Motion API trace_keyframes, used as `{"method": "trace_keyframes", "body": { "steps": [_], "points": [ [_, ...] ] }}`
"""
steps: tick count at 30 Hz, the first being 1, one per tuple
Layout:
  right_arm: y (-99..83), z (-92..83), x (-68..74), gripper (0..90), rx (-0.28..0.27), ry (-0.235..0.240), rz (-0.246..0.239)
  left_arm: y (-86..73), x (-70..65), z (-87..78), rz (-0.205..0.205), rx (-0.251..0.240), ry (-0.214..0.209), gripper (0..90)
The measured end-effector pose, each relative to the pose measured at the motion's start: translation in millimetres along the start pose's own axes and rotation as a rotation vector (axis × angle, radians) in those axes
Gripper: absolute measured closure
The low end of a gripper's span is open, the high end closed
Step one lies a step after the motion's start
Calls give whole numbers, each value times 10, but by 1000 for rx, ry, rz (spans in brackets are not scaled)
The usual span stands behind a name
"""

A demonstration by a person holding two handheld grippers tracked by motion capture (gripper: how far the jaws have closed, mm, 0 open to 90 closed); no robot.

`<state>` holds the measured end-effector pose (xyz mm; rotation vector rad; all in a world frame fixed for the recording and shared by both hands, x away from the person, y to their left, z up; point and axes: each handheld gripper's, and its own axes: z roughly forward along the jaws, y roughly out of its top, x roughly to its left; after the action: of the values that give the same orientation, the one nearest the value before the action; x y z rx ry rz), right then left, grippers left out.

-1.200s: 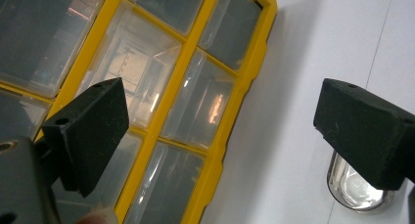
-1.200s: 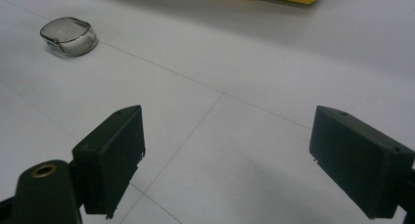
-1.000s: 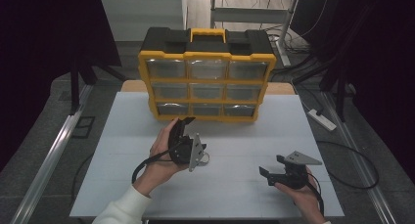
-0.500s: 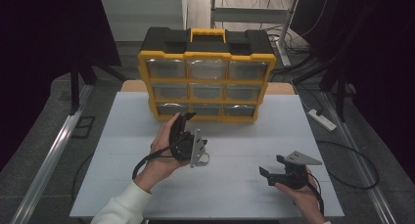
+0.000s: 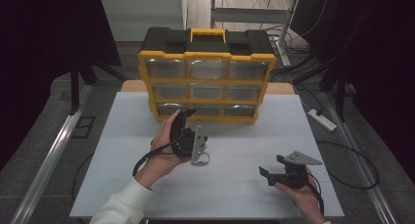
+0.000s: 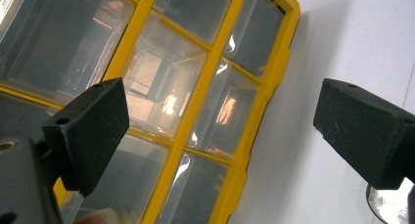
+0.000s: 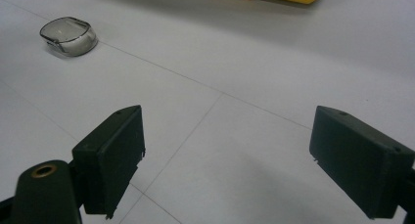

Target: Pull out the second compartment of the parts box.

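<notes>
Standing upright at the far side of the white desk [image 5: 147, 185], the yellow drawer box [image 5: 207, 82] faces the person. The left tool [image 5: 185, 117], jaws wide and holding nothing, is close to its bottom-left drawer [image 5: 169, 108]. The right tool [image 5: 270, 166], also wide and holding nothing, hovers well apart near the desk's front edge.

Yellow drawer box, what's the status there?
Left gripper open, at bottom-left drawer of drawer box. Right gripper open, idle. Small clear dish lies on table, not blocking.
</notes>
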<state>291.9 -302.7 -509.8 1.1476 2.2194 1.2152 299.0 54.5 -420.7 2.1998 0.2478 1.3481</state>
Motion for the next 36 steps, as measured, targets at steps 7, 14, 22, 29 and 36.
{"method": "trace_keyframes", "body": {
  "steps": [7, 14, 22, 29, 36],
  "points": [
    [0, 1, -1, 126, 1, 0, 0, 24, 32, 15, 7, 3, 8, 70],
    [0, 1, -1, 126, 1, 0, 0, 47, 68, 39, 12, 6, 15, 70],
    [0, 1, -1, 126, 1, 0, 0, 67, 98, 56, 16, 8, 20, 71],
    [0, 1, -2, 126, 2, 0, 0, 85, 123, 76, 25, 11, 24, 72],
    [0, 2, -3, 126, 2, 0, 1, 114, 165, 92, 34, 15, 32, 72]
  ]
}}
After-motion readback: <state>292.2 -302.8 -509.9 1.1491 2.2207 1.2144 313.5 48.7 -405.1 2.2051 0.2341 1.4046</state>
